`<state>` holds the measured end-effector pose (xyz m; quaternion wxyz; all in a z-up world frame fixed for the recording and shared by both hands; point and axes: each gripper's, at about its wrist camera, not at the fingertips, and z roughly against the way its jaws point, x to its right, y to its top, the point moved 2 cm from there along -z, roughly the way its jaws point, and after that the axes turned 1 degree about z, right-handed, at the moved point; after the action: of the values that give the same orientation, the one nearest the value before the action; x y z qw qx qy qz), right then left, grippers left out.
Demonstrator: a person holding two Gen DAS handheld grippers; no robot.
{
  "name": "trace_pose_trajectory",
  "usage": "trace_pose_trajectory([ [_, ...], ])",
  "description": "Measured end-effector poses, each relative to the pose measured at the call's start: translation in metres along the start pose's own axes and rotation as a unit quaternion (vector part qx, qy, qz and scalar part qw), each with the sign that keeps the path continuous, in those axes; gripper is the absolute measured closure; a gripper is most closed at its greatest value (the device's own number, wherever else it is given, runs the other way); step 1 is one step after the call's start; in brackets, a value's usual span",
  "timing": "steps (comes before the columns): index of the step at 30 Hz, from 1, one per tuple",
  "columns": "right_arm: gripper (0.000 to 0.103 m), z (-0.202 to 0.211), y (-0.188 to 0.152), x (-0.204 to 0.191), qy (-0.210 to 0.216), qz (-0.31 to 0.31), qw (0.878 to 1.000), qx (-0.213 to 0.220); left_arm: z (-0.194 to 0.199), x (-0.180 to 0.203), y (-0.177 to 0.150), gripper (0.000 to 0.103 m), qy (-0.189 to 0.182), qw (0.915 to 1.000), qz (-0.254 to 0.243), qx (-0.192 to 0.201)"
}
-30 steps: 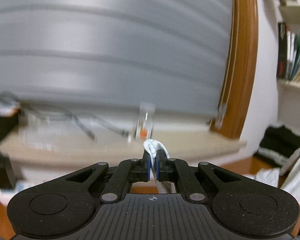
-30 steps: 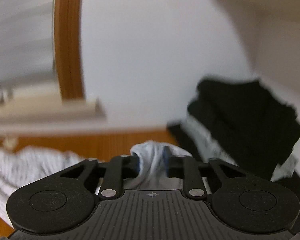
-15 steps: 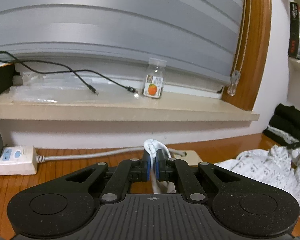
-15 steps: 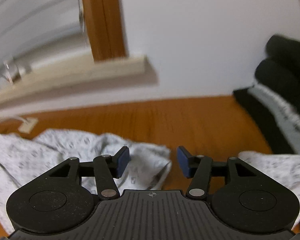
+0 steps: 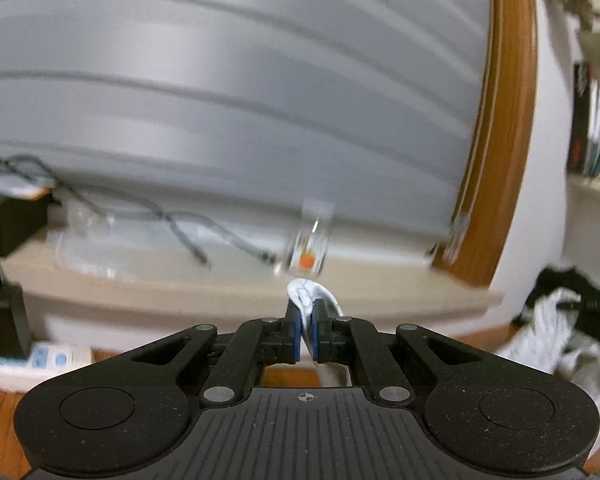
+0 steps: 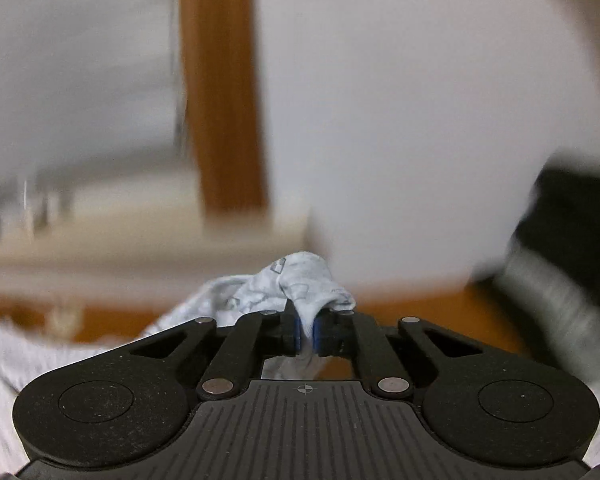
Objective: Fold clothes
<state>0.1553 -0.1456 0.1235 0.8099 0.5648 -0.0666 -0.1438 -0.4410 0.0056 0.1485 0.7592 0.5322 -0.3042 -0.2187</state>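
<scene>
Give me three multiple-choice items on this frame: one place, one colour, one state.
1. Where does the small clear jar with the orange label stand?
A. on the pale window ledge
B. on the wooden floor
C. on the bookshelf

2. What colour are the pads on the left claw?
A. red
B. blue
C. green

3. What state is the right claw in?
A. wide open
B. shut on nothing
C. shut on the white patterned cloth

Key: 1 A, the jar's base sits on the ledge. 2 B, blue strips face the gap. 3 C, cloth bunches between its closed pads.
</scene>
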Motion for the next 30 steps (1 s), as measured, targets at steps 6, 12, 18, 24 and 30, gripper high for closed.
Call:
trace_pose_trajectory([
  [6,0.089,0.017,0.056,0.015,-0.115,0.027,0.989,0.088,0.005,0.018,0.012,0.098,-0.020,0.9997,-0.011,0.012],
  [12,0.071,-0.039,0.003,0.005,-0.119,0.060,0.989,-0.059,-0.038,0.042,-0.016,0.098,-0.019,0.9982,-0.039,-0.041],
  [18,0.059,-0.015,-0.052,-0.013,-0.036,0.096,0.989,-0.111,-0.052,0.034,-0.030,0.098,-0.009,0.9982,-0.029,-0.052],
  [24,0.053,0.024,-0.109,-0.032,0.053,0.110,0.981,-0.152,-0.059,0.025,-0.033,0.098,0.009,0.9983,-0.016,-0.056],
  [30,0.045,0.054,-0.128,-0.052,0.112,0.121,0.973,-0.162,-0.081,0.027,-0.038,0.098,0.027,0.9965,-0.030,-0.073],
])
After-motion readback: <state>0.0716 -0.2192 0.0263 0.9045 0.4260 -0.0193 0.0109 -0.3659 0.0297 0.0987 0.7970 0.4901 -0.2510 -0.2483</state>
